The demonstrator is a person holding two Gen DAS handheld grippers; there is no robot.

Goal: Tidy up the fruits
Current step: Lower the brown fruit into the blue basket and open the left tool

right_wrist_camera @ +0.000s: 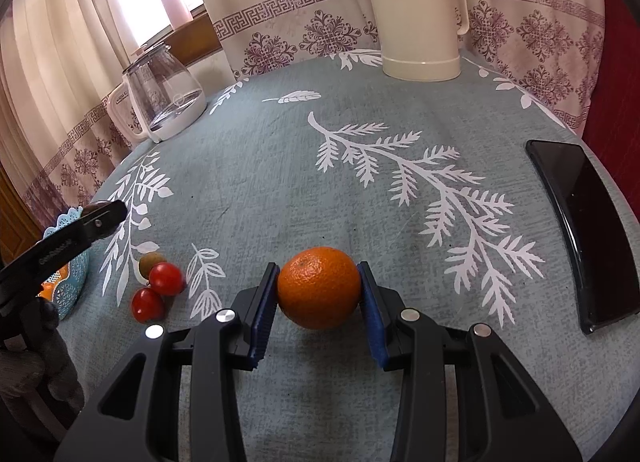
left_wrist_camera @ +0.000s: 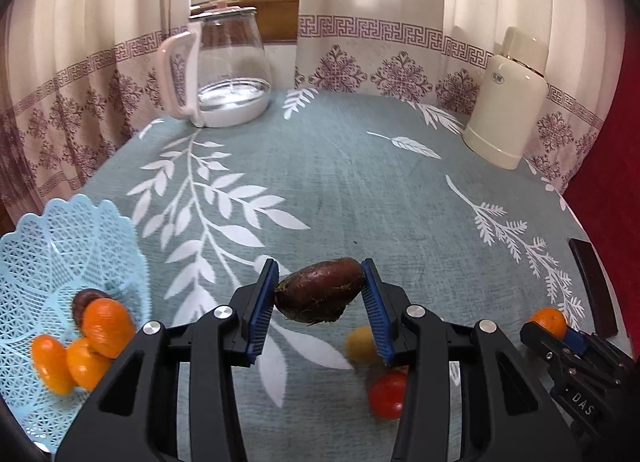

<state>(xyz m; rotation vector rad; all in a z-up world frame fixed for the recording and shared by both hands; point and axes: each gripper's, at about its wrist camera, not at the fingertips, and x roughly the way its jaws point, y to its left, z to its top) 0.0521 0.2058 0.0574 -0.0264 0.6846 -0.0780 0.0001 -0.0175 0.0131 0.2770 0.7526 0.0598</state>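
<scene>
Left gripper (left_wrist_camera: pixel 320 302): jaws clamped on a dark brown fruit (left_wrist_camera: pixel 320 290), held above the bench (left_wrist_camera: pixel 360 182); its kind is hard to tell. Right gripper (right_wrist_camera: pixel 318 298): jaws closed on an orange (right_wrist_camera: pixel 319 287); can't tell whether it rests on the cloth or is lifted.

Basket (left_wrist_camera: pixel 60 230), pale blue lattice, at the bench's left edge, cut off by the frame in the left view. Inside: three oranges (left_wrist_camera: pixel 86 346) and one dark fruit (left_wrist_camera: pixel 86 300) mostly hidden behind them. In the right view the basket is largely blocked by the left gripper's arm.

Loose on the bench between basket and right gripper: two tomatoes (right_wrist_camera: pixel 158 290) touching, and a brownish-green fruit (right_wrist_camera: pixel 150 261) just behind them, partly covered. In the left view these are blurred and half hidden behind the jaws.

Far side: glass kettle (left_wrist_camera: pixel 228 74) at left, cream flask (left_wrist_camera: pixel 508 98) at right, its top cut off in the right view. Phone (right_wrist_camera: pixel 584 230) at the right edge, screen dark.
</scene>
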